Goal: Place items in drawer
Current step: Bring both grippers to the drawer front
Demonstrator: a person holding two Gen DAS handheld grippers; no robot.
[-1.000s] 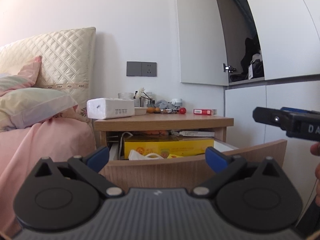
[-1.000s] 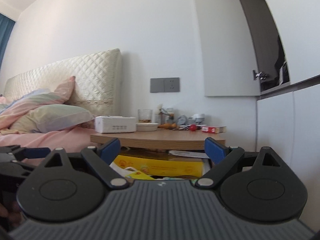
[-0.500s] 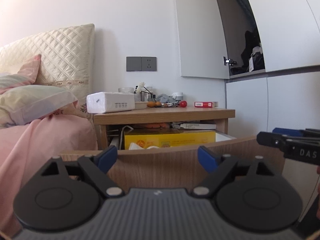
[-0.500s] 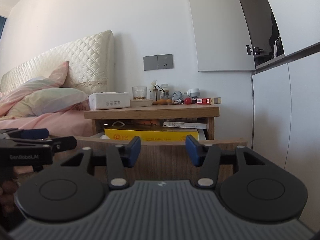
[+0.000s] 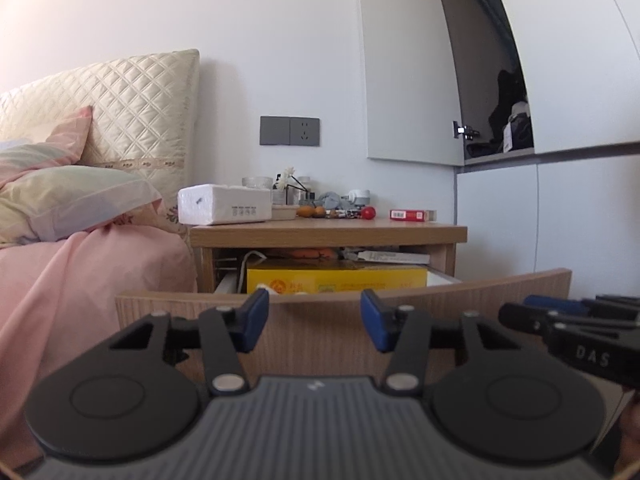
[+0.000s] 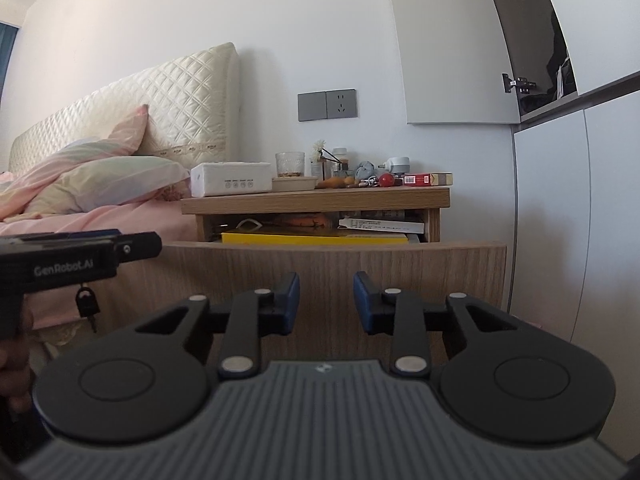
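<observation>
The wooden drawer [image 5: 160, 312] [image 6: 440, 272] of the nightstand [image 5: 328, 230] stands pulled out, with a yellow box [image 5: 340, 278] [image 6: 312, 238] and papers inside. On the top lie a white tissue box [image 5: 224, 204], a red pack [image 5: 412, 215], a red ball [image 5: 369, 212] and small clutter. My left gripper [image 5: 314, 320] points level at the drawer front's upper edge; its jaws are closing with nothing between them. My right gripper [image 6: 326, 302] faces the drawer front lower down, shut and empty. Each gripper shows at the edge of the other's view.
A bed [image 5: 80, 272] with pink bedding and pillows lies left of the nightstand. White wardrobe doors [image 5: 540, 220] stand to the right, one upper door ajar. A small padlock [image 6: 87, 304] hangs under the left gripper. A glass [image 6: 290, 164] stands on the nightstand.
Both pairs of jaws have narrowed from wide apart to a small gap. The right gripper has sunk, so the drawer front now hides most of the drawer's contents.
</observation>
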